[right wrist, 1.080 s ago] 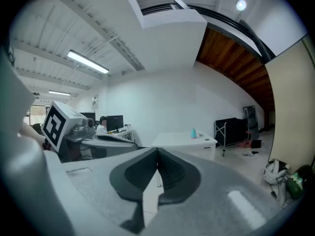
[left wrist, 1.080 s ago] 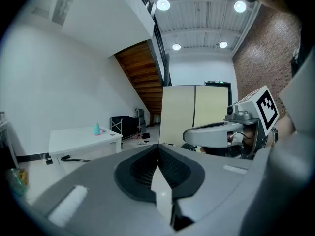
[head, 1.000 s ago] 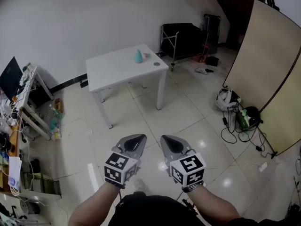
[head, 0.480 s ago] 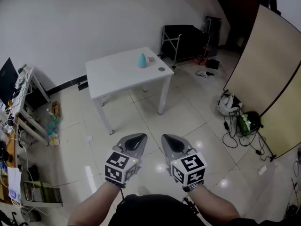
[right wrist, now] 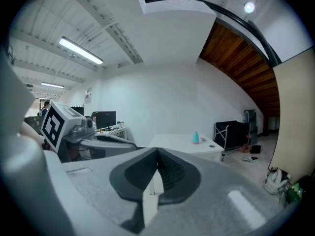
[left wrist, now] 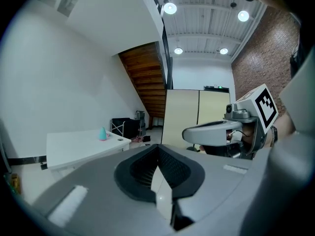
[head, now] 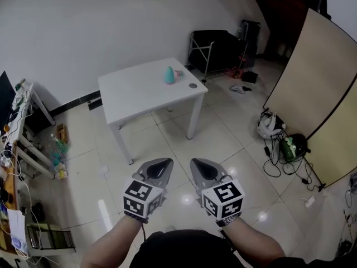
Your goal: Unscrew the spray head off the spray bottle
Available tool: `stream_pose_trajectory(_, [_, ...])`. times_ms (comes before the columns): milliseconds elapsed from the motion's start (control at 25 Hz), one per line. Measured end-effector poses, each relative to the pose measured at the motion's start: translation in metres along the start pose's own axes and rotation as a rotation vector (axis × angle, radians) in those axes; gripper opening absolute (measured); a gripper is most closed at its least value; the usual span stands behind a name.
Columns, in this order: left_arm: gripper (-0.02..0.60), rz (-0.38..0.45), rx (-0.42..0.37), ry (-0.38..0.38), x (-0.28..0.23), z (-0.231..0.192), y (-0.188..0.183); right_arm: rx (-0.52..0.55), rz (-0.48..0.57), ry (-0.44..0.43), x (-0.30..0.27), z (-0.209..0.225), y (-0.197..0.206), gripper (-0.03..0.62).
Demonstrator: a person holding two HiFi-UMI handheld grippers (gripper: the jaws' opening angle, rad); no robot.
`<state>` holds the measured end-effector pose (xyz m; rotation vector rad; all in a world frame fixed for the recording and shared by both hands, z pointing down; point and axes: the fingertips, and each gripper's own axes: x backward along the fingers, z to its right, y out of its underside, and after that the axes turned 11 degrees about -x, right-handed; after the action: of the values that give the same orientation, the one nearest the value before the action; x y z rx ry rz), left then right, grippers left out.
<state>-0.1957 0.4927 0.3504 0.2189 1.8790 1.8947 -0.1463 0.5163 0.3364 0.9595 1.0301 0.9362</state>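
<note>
Head view first: two grey grippers are hanging side by side over the pale tiled floor, the left gripper and the right gripper. Both are keeping their jaws pressed together with nothing between them. One white rectangular table is standing well ahead of them. One teal cone-shaped spray bottle is standing upright towards its far edge, well apart from both grippers. Just beside the bottle one small pink object is lying (too small to identify), and one small dark round object is sitting near the table's right corner. Beyond the table one black metal-framed cart is standing by the wall. One large beige board is leaning at the right, with bags and cables lying at its foot. One cluttered desk is lining the left edge.

Left gripper view now: the jaws are meeting at the tip, empty. The right gripper is floating alongside, and the bottle is showing far off on the table, nothing blocking the line to it.

Right gripper view: jaws are closed here too, gripping nothing. The left gripper is hovering at the left, and the bottle is standing in plain sight on the distant table.
</note>
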Motion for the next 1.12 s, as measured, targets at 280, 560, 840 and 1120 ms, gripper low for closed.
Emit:
stream_pose_trajectory(280, [0.015,-0.013,0.012,-0.008,-0.013,-0.018,0.005,-0.004,-0.008,-0.007,-0.021,0.01,-0.004,-0.008])
stream_pose_trajectory(560, [0.015,-0.027,0.005,-0.026,-0.038,-0.038,0.006,-0.011,-0.003,-0.027,-0.046,0.031,-0.011,-0.008])
stream_pose_trajectory(840, [0.015,-0.043,0.001,-0.043,-0.085,-0.055,0.001,-0.025,-0.008,-0.045,-0.071,0.074,-0.022,-0.008])
stream_pose_trajectory(1120, [0.015,-0.066,0.001,-0.063,-0.137,-0.063,-0.008,-0.037,-0.014,-0.073,-0.092,0.122,-0.038,-0.008])
